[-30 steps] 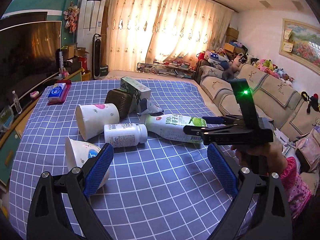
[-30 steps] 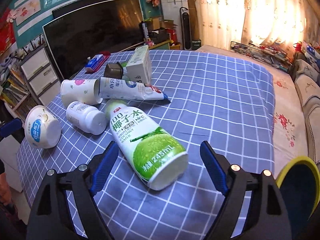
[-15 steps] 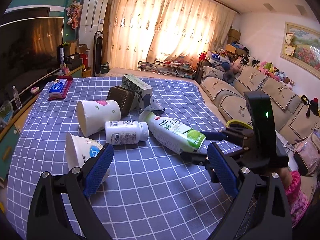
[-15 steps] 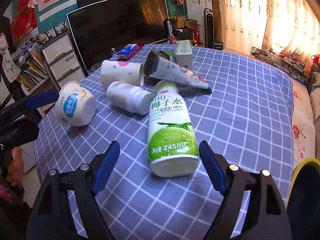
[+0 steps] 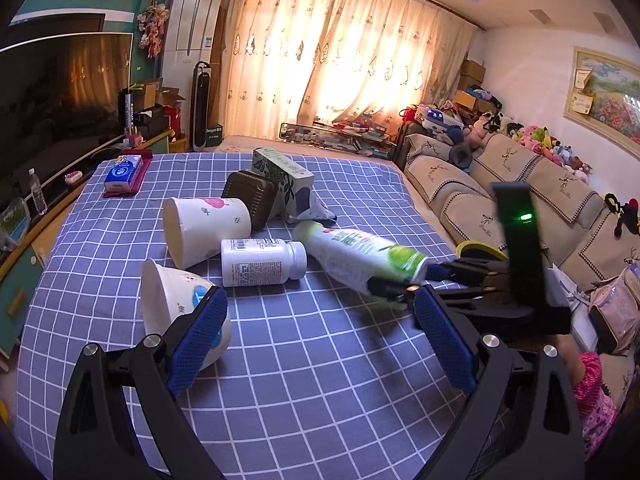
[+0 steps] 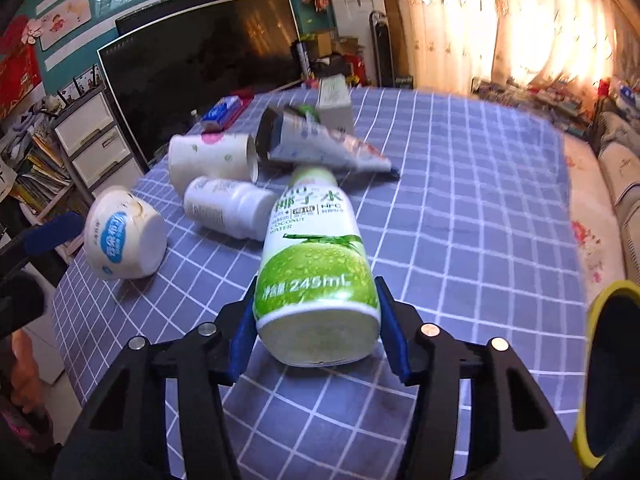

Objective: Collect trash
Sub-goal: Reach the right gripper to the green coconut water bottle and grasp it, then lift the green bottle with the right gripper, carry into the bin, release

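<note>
- Right tool (image 6: 316, 330) has just been closing; pads now clamp the coconut water bottle (image 6: 316, 264) at its base, over the checked tabletop (image 6: 460, 208).
- Lift level; squeeze gently.
- Left tool (image 5: 320, 344) wide, empty.
- Yellow-rimmed bin (image 6: 600, 380) just right.

On the tabletop (image 5: 304, 380), seen from the left wrist view: bowl (image 5: 176, 312) nearest, at left. Behind it the paper cup (image 5: 204, 228) on its side; pill bottle (image 5: 260, 266) just right of the cup. Drink bottle (image 5: 360, 256) right of the pill bottle. Carton (image 5: 282, 174) farther back. Tissue pack (image 5: 122, 170) far left.
</note>
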Available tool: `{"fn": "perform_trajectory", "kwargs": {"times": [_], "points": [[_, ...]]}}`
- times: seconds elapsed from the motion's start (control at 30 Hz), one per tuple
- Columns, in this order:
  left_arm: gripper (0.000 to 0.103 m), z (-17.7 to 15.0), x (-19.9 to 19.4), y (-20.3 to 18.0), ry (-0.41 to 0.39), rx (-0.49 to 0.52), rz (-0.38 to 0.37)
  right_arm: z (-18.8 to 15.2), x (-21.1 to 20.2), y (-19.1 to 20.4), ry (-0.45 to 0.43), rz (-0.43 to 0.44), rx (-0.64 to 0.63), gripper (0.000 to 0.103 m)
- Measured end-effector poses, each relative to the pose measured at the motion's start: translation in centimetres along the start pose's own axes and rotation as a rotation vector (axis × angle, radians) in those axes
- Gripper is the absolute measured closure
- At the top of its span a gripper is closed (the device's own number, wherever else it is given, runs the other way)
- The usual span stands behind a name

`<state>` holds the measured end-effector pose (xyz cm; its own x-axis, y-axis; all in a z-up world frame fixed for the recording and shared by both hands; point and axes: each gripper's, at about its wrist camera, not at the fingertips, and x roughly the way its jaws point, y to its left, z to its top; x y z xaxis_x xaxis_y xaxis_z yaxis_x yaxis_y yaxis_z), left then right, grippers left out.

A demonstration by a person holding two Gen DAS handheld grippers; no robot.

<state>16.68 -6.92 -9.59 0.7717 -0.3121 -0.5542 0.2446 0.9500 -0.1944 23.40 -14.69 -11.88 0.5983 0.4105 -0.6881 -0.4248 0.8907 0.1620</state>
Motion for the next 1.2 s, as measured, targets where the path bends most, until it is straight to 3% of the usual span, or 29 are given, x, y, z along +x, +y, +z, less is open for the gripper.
{"fn": "perform_trajectory", "kwargs": {"times": [0.37, 0.7, 0.9, 1.2], "points": [[0.010, -0.1, 0.2, -0.1, 0.004, 0.004, -0.005, 1.9, -6.3, 0.3, -0.162, -0.033, -0.021, 0.054], [0.010, -0.3, 0.6, -0.4, 0.012, 0.011, -0.006, 1.6, -7.6, -0.4, -0.153, -0.034, 0.008, 0.054], [0.010, -0.3, 0.6, -0.5, 0.013, 0.016, -0.001, 1.5, -9.6, -1.6, -0.192, -0.039, 0.049, 0.054], [0.010, -0.1, 0.8, -0.5, 0.015, 0.019, 0.009, 0.1, -15.8, -10.0, -0.307, -0.269, 0.237, 0.054]]}}
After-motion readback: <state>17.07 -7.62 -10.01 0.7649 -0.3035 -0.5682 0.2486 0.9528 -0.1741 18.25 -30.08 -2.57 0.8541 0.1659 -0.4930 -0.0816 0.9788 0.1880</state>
